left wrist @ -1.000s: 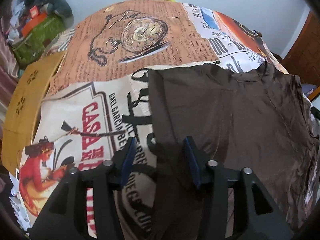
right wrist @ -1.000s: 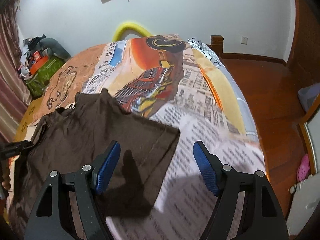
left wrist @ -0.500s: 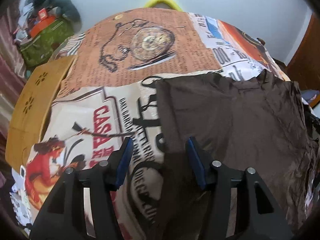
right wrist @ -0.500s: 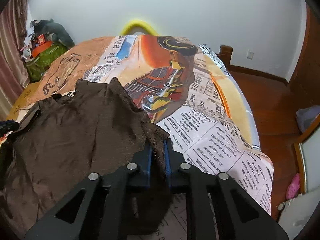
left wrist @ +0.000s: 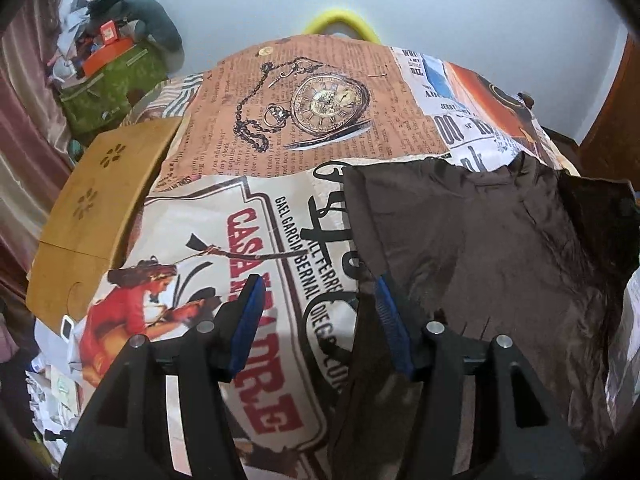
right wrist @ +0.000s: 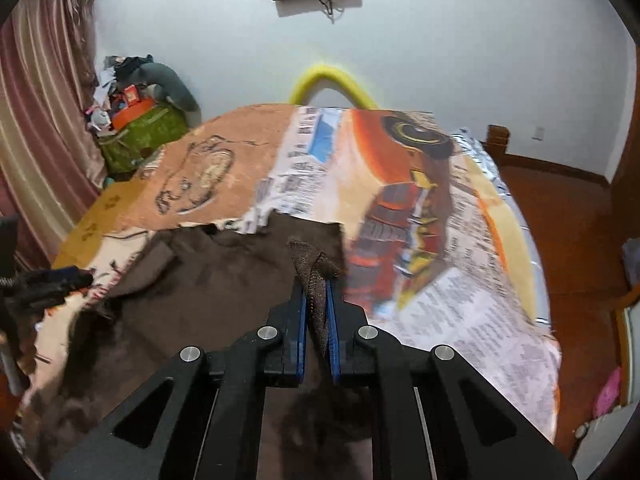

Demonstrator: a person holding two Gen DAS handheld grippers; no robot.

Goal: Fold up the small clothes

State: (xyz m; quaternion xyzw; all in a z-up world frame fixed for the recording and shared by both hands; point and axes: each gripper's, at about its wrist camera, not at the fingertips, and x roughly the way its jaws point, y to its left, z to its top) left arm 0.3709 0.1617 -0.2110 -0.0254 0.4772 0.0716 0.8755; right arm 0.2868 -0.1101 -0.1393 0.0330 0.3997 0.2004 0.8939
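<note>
Dark brown thin-knit small shirt (left wrist: 480,248) lies spread on the bed with the newspaper-and-pocket-watch print cover (left wrist: 304,120), ahead of both tongs. Right tongs (right wrist: 317,300) are clamped tight on 1 bunched corner of it, a twisted peak of fabric poking out past the tips; fabric right of that corner looks lifted off the cover. Left tongs (left wrist: 320,316) stand wide apart, holding nothing; the right pad sits over the shirt's near left edge, the left pad over bare cover. Judgement: light, limp, creased cloth, will drape and sag, not slippery; best taken at corners or hem edges, the left one close under those spread tongs. Cover is matte printed cloth, flat. Left of the left tongs, a tan wooden board with flower cut-outs (left wrist: 100,208). Far ahead, a yellow curved foam tube (right wrist: 332,84).
</note>
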